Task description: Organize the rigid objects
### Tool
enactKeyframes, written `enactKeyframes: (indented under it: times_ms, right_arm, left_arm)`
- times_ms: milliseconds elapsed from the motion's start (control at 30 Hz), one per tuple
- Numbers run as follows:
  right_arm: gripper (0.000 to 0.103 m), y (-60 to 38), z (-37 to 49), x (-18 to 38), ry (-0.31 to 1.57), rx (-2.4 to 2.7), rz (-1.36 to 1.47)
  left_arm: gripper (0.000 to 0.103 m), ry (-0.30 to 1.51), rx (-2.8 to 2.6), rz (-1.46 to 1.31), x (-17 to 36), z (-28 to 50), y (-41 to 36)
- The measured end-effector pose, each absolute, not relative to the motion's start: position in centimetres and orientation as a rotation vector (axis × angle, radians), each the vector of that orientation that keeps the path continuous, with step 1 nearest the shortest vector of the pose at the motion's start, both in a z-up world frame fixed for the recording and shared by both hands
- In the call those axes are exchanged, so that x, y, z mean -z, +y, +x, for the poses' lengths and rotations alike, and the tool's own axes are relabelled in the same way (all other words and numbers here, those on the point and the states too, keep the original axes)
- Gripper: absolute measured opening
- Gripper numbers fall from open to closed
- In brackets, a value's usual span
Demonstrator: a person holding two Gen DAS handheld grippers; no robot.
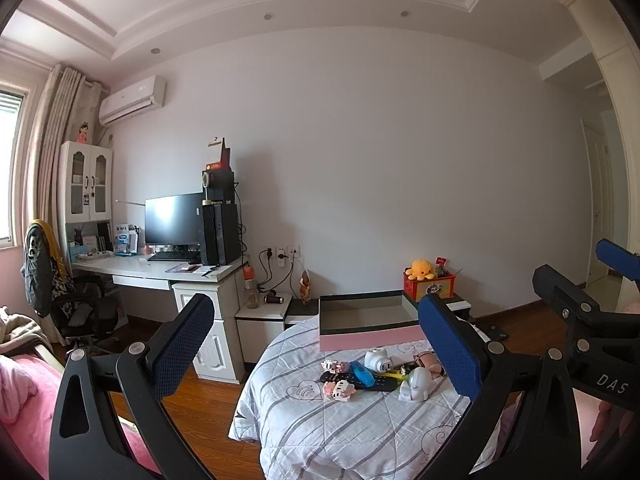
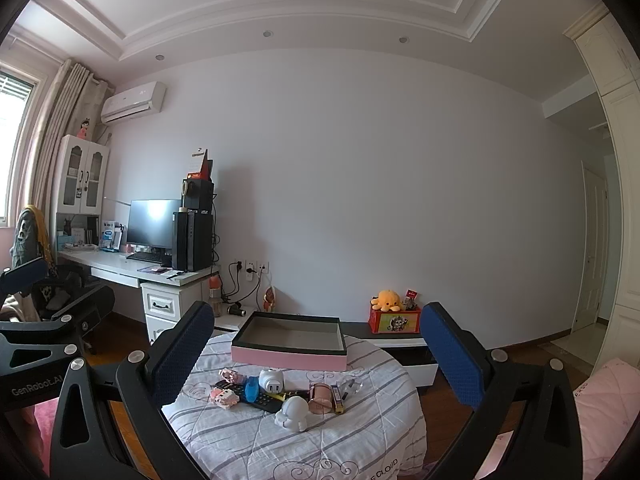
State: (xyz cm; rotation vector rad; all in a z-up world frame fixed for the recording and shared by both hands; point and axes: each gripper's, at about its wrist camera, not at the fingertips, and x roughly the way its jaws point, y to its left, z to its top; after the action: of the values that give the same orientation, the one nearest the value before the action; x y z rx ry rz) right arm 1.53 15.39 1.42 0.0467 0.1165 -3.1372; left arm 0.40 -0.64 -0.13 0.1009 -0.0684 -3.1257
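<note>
Both gripper [image 1: 316, 344] [image 2: 316, 352] jaws wide; empty.

Round table, striped quilted cover [image 2: 360, 432]: pink box [image 2: 289, 354] at back; small toys, black remote [image 2: 262, 400] clustered in front.

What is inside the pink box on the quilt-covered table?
The pink box shows only a bare grey floor; nothing visible inside. Its near wall hides the front strip of the floor in both views.
</note>
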Motion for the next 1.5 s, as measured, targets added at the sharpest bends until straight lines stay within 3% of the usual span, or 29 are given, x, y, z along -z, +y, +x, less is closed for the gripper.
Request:
enactKeyframes:
  times_ms: [1500]
  right_arm:
    - [0.103,15.21,1.17,-1.57,0.138,3.139,0.038]
  left_arm:
    - [0.103,-0.085,3.128,0.100,-0.48,1.30,-0.58]
